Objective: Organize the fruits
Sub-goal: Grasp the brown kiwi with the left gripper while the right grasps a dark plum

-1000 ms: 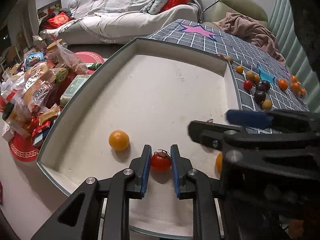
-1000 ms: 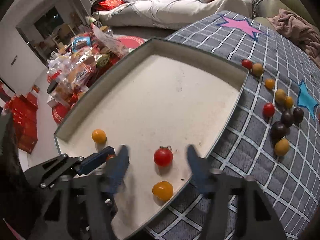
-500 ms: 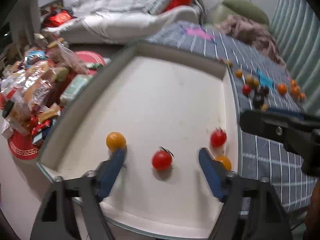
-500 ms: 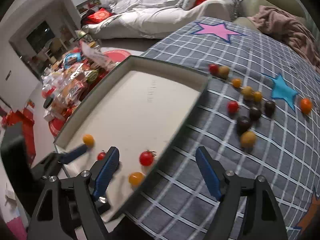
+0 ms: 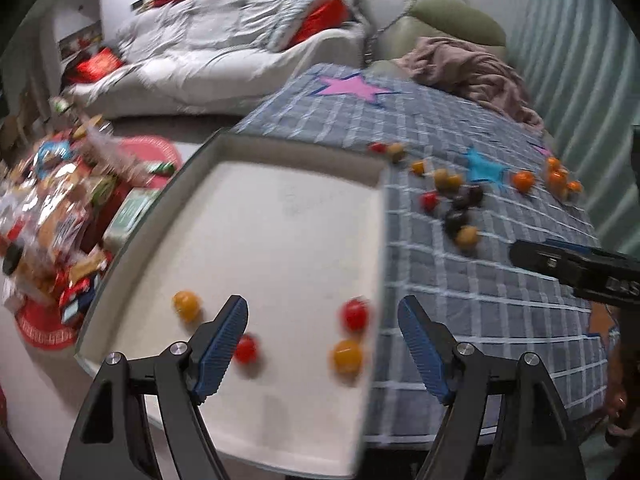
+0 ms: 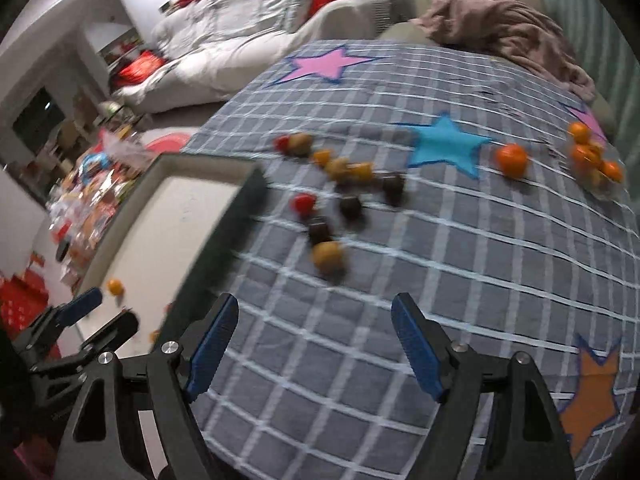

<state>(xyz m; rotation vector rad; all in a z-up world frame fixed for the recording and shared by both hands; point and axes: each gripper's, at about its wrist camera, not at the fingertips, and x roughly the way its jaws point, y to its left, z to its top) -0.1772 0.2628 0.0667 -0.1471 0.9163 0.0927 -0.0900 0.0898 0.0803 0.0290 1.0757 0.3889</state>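
Observation:
A white tray (image 5: 280, 152) sits at the left of a grey checked cloth (image 5: 480, 300). In the tray lie two red tomatoes (image 5: 245, 349) (image 5: 355, 315) and two yellow ones (image 5: 186, 305) (image 5: 347, 356). My left gripper (image 5: 323, 344) is open and empty above the tray's near end. Several small fruits, red, yellow and dark, lie loose on the cloth (image 6: 324, 254) (image 6: 303, 203). My right gripper (image 6: 314, 344) is open and empty above the cloth, short of those fruits. The right gripper also shows at the right edge of the left wrist view (image 5: 576, 268).
Small oranges (image 6: 511, 159) and a cluster in clear wrap (image 6: 592, 160) lie at the cloth's far right. A brown blanket (image 6: 500, 24) and a white sofa (image 5: 220, 52) stand behind. Snack packets (image 5: 52, 208) crowd the floor left of the tray.
My left gripper opened, let go of the red tomato in the tray and drew back. My right gripper swung right, from over the tray to over the cloth.

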